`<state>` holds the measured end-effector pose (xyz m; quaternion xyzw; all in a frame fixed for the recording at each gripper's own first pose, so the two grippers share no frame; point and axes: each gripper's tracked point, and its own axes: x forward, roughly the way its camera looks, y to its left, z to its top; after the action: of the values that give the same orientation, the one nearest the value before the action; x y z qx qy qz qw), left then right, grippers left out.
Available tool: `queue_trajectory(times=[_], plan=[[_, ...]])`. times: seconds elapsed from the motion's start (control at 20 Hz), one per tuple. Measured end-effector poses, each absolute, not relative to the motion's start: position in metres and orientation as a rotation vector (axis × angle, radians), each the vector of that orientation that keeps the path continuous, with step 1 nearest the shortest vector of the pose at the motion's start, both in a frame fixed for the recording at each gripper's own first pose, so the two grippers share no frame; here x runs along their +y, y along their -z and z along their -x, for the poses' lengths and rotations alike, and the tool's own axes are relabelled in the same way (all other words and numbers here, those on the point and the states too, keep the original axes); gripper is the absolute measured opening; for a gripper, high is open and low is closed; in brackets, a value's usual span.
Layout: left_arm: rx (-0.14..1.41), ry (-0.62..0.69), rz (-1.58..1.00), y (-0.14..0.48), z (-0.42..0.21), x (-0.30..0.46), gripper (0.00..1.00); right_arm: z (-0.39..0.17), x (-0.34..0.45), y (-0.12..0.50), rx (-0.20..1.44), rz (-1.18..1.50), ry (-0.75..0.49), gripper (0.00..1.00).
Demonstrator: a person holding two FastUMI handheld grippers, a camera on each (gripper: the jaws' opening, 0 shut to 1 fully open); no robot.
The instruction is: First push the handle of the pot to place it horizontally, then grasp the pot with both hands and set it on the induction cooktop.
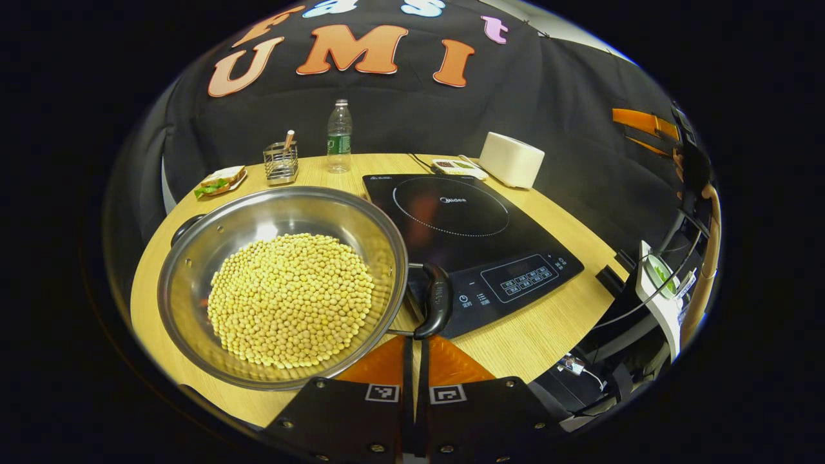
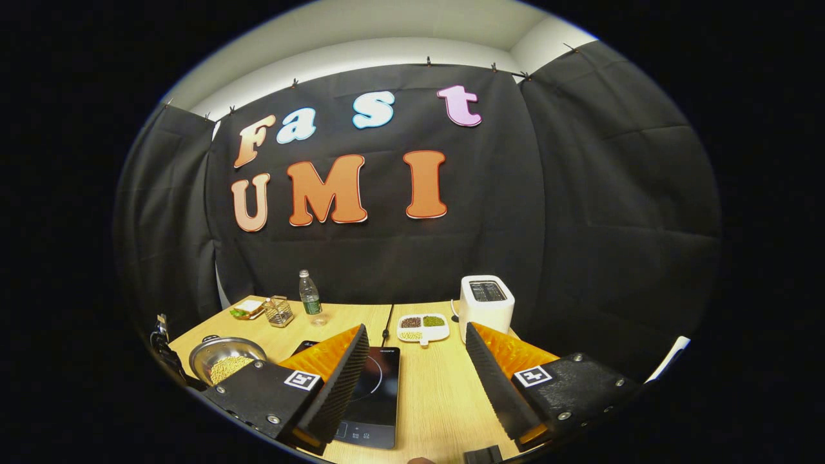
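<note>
A steel pot [image 1: 283,212] full of soybeans [image 1: 290,299] stands on the left of the wooden table [image 1: 548,322]. Its black side handle [image 1: 439,298] points right and hangs over the near-left corner of the black induction cooktop [image 1: 451,212]. My left gripper [image 1: 416,341] is shut, and its tips lie just below that handle with nothing between them. A second black handle [image 1: 187,227] shows on the pot's far left. In the right gripper view, my right gripper [image 2: 415,327] hovers open above the table with the cooktop [image 2: 374,393] under its left finger. The pot [image 2: 225,361] is far to its left.
Along the back of the table stand a sandwich plate [image 1: 220,180], a wire holder [image 1: 281,161], a water bottle [image 1: 339,135], a small dish of beans [image 1: 459,167] and a white toaster [image 1: 511,159]. Cables and gear [image 1: 657,283] sit off the table's right edge.
</note>
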<state>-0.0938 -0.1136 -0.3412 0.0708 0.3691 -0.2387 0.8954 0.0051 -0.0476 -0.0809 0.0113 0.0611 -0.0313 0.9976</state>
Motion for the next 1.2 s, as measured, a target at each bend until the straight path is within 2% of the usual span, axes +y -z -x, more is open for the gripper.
queue_trajectory(times=[0.1,0.35,0.7,1.2], plan=[[0.765,0.499,-0.138,0.341,0.091,-0.117,0.05,-0.006,-0.05,0.082,0.124,-0.025,0.068,0.94],[0.756,0.506,-0.143,0.339,0.087,-0.12,0.01,-0.006,-0.053,0.084,0.127,-0.023,0.072,0.94],[0.755,0.504,-0.127,0.339,0.089,-0.118,0.04,-0.005,-0.054,0.09,0.139,-0.028,0.071,0.94],[0.748,0.493,-0.127,0.333,0.093,-0.114,0.02,-0.005,-0.043,0.093,0.149,-0.027,0.053,0.94]])
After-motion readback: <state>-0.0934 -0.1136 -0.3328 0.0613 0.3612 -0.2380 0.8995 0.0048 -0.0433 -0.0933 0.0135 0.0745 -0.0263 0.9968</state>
